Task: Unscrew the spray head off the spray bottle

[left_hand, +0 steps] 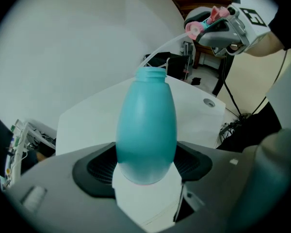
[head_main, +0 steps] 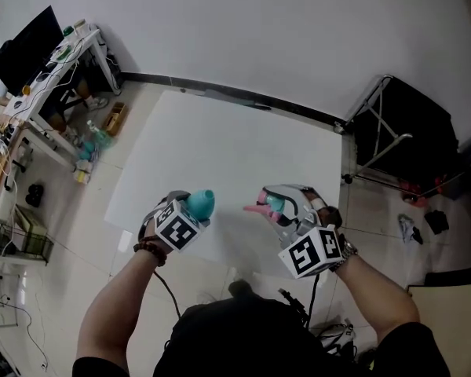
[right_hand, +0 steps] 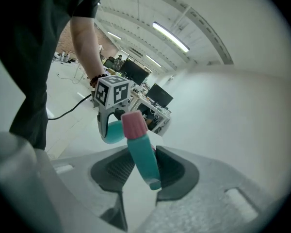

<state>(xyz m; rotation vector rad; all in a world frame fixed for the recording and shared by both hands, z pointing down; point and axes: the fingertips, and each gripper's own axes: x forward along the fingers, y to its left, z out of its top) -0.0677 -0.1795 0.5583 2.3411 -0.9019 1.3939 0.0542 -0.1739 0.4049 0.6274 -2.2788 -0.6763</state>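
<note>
Head's already off, I reckon. Left hand-held gripper (left_hand: 146,168) clamps the teal egg-shaped plastic bottle (left_hand: 146,125). Right hand-held gripper (right_hand: 143,171) pinches the teal, pink-nozzled spray head (right_hand: 139,149). Both are over the white surface (head_main: 220,144), well apart. Next: set them down gently.

The teal spray bottle (left_hand: 146,130) is open-necked, apart from its detached pink-tipped spray head (right_hand: 140,149).

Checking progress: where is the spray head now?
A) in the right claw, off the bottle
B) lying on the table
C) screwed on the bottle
A: the spray head sits in the right claw, and the bottle in the left claw has a bare neck.
</note>
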